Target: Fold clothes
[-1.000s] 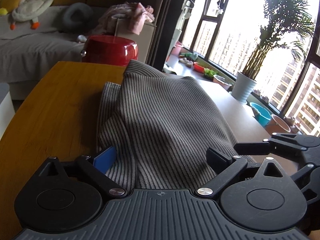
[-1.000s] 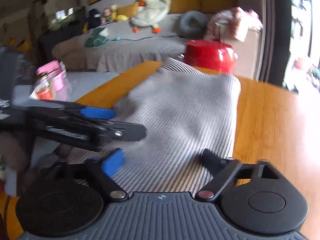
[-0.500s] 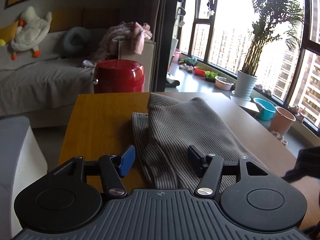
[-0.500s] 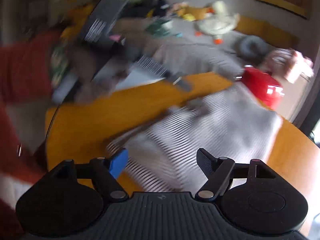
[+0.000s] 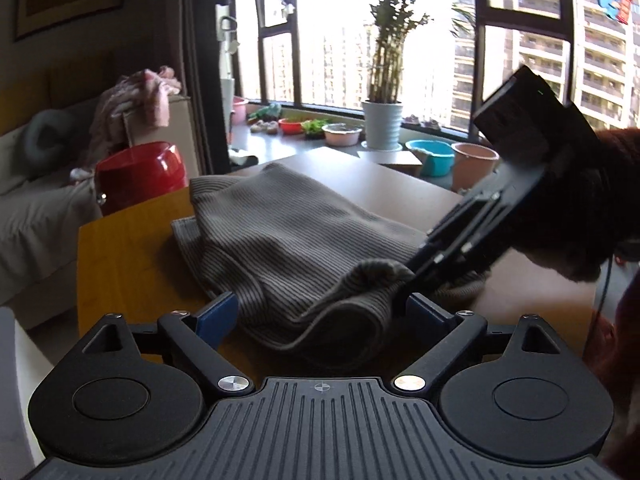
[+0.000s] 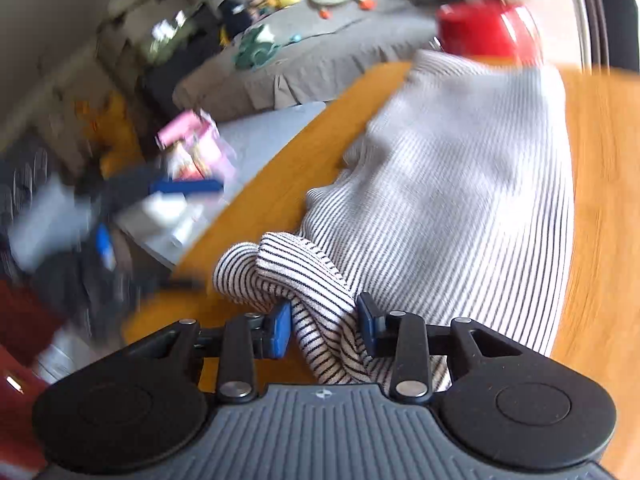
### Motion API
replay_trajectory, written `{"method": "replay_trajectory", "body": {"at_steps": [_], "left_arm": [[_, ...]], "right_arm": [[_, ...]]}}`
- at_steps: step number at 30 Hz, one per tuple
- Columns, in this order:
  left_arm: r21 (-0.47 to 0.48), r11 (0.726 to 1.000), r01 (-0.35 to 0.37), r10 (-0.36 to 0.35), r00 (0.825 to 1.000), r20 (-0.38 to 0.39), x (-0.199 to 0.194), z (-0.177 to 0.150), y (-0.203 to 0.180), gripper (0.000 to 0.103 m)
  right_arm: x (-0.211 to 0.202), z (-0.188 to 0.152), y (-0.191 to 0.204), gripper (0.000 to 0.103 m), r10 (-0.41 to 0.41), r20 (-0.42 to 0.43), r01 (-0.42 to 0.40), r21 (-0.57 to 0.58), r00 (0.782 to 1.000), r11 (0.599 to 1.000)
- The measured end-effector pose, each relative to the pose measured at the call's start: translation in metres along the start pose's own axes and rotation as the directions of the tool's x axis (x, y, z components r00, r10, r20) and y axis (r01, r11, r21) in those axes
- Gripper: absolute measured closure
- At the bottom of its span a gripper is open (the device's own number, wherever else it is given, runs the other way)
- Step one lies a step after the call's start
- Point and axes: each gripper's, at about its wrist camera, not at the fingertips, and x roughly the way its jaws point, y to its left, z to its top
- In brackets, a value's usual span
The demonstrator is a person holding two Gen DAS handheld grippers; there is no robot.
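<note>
On the left of the left wrist view, a red stool [image 5: 140, 174] stands behind the far edge of the wooden table [image 5: 116, 256]. A striped garment [image 5: 288, 248] lies across the table's middle, its near hem bunched up. The left gripper [image 5: 320, 316] hangs low over that near edge with its jaws spread wide, the cloth between them but not pinched. To the right, the right gripper [image 5: 404, 300] reaches in at a slant, its tip in the raised fold. In the blurred right wrist view, the blue pads [image 6: 280, 330] sit either side of a gathered roll of the striped cloth, closed in on it.
</note>
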Motion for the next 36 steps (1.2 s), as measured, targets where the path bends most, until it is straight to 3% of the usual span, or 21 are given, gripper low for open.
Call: {"method": "replay_trajectory", "body": {"at_steps": [4,7,8,9,11,12,13,14,16,18,22,23,24,25,27,29,32,36], "left_arm": [[0.153,0.988,0.004,0.001,1.000,-0.029,0.025,-0.008,-0.024,0.009],[0.236,0.972,0.009,-0.003,1.000,-0.025,0.048,-0.008,-0.030,0.011],[0.256,0.966,0.025,-0.020,1.000,-0.022,0.053,-0.008,-0.032,0.016],[0.274,0.961,0.039,-0.033,0.999,-0.026,0.057,-0.008,-0.036,0.030],[0.314,0.948,0.051,-0.040,0.998,-0.041,0.064,-0.010,-0.046,0.044],[0.342,0.939,0.037,-0.028,0.999,-0.030,0.065,-0.013,-0.052,0.046],[0.352,0.935,0.033,-0.027,0.999,-0.023,0.065,-0.015,-0.055,0.048],[0.328,0.944,0.046,-0.039,0.999,-0.028,0.065,-0.014,-0.053,0.050],[0.174,0.979,0.105,-0.097,0.994,-0.055,0.068,-0.006,-0.034,0.051],[-0.039,0.983,0.180,-0.183,0.981,-0.070,0.071,0.003,-0.007,0.052],[-0.333,0.905,0.265,-0.301,0.952,-0.058,0.080,0.008,0.036,0.052],[-0.373,0.887,0.272,-0.313,0.948,-0.053,0.082,0.008,0.042,0.052],[-0.394,0.878,0.273,-0.318,0.947,-0.052,0.082,0.007,0.046,0.052],[-0.391,0.880,0.269,-0.314,0.948,-0.056,0.079,0.008,0.048,0.052],[-0.364,0.893,0.263,-0.302,0.952,-0.051,0.067,0.011,0.052,0.050],[-0.360,0.898,0.254,-0.278,0.961,-0.014,0.044,0.016,0.060,0.036],[-0.335,0.926,0.172,-0.171,0.985,0.033,0.033,0.029,0.075,0.031],[-0.348,0.936,0.054,-0.057,0.998,0.003,0.070,0.043,0.089,0.056]], "right_arm": [[-0.002,0.001,-0.014,0.069,0.055,-0.002,-0.054,0.086,0.999,0.995],[-0.005,0.003,-0.009,0.069,0.024,-0.008,-0.024,0.029,1.000,0.999],[-0.007,0.005,-0.003,0.069,-0.018,-0.004,0.018,-0.031,1.000,0.999],[-0.011,0.005,0.004,0.066,-0.058,0.007,0.058,-0.102,0.998,0.993],[-0.023,-0.005,0.022,0.048,-0.130,0.051,0.139,-0.260,0.990,0.956],[-0.028,-0.012,0.030,0.033,-0.160,0.078,0.177,-0.337,0.984,0.925],[-0.034,-0.019,0.038,0.026,-0.188,0.107,0.215,-0.411,0.976,0.886],[-0.038,-0.027,0.044,0.026,-0.220,0.130,0.255,-0.475,0.967,0.842],[-0.038,-0.039,0.050,0.025,-0.291,0.165,0.332,-0.561,0.942,0.758],[-0.031,-0.050,0.052,0.025,-0.348,0.205,0.397,-0.618,0.915,0.679],[-0.004,-0.074,0.057,0.026,-0.424,0.376,0.544,-0.735,0.824,0.405],[0.004,-0.075,0.057,0.028,-0.429,0.404,0.563,-0.744,0.808,0.359],[0.010,-0.071,0.055,0.050,-0.437,0.404,0.568,-0.741,0.804,0.358],[0.012,-0.064,0.053,0.072,-0.444,0.379,0.557,-0.729,0.812,0.398],[0.006,-0.050,0.055,0.077,-0.443,0.313,0.518,-0.704,0.840,0.486],[-0.004,-0.041,0.059,0.079,-0.434,0.256,0.480,-0.679,0.864,0.555],[-0.020,-0.034,0.069,0.081,-0.386,0.170,0.396,-0.657,0.907,0.641],[-0.046,-0.024,0.097,0.082,-0.312,0.089,0.283,-0.694,0.946,0.661]]}}
